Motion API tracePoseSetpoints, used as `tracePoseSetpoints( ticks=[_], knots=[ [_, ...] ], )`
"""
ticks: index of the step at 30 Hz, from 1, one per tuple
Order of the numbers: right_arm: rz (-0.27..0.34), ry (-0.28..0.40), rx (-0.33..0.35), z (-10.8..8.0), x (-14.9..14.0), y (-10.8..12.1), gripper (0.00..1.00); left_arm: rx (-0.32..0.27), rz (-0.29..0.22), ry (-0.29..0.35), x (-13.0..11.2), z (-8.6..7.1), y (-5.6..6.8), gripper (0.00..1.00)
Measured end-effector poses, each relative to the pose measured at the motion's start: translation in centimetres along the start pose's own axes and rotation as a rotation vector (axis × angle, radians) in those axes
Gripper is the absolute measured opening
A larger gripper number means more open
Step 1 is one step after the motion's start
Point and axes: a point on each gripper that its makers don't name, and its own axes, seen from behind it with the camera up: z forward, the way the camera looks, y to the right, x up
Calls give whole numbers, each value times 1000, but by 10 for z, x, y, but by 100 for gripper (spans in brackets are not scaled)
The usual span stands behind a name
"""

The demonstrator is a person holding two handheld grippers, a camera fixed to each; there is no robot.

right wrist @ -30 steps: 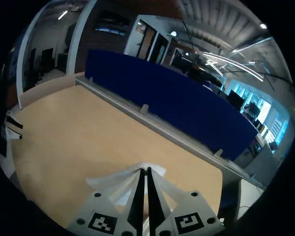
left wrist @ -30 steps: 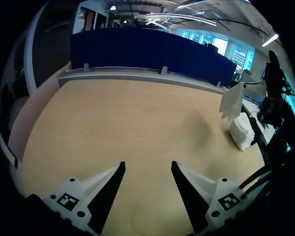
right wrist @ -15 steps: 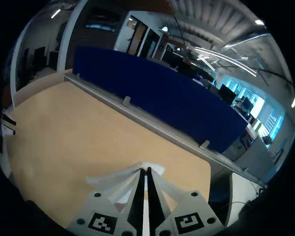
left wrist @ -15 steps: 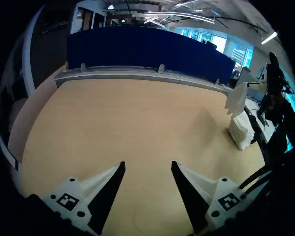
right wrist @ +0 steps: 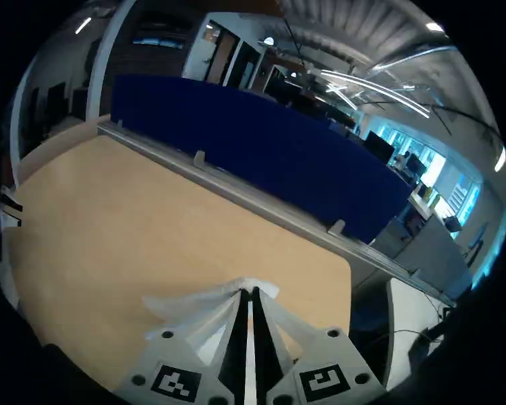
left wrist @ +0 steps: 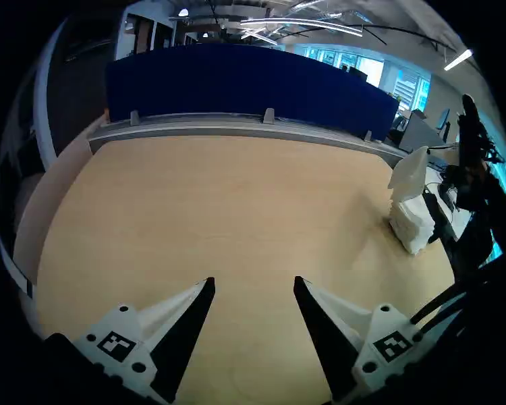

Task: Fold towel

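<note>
Hovering over a wooden desk (left wrist: 219, 202), the left gripper (left wrist: 253, 279) is holding its two fingers wide apart, and nothing is lying between them but bare desktop. Far off to its right, a white towel (left wrist: 409, 177) is hanging in the air, drooping in a loose fold right above a stack of towels (left wrist: 411, 226) that is sitting near the desk's right edge. Whether the hanging cloth is touching the stack is not clear from this angle. A blue partition (left wrist: 239, 81) is running along the far side of the desk, behind a grey rail.

In the right gripper view, the right gripper (right wrist: 249, 291) is pinching the towel (right wrist: 192, 307). Its fingers are pressing almost together, with only a thin strip of white cloth showing between them. The fabric is bunching at the fingertips and spilling out to the left of the fingers in a crumpled flap. The gripper is holding the cloth up off the desk (right wrist: 118, 223), with the rounded end of the desktop lying just beyond the fingertips. The blue partition (right wrist: 253, 148) is slanting across the background there.
</note>
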Motion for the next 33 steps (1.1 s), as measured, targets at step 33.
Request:
tracePoseSetpoints(
  ticks=[33],
  knots=[
    [140,-162,-95,-49,-159,14,4,-40,51,-16,-5,0,30,86]
  ],
)
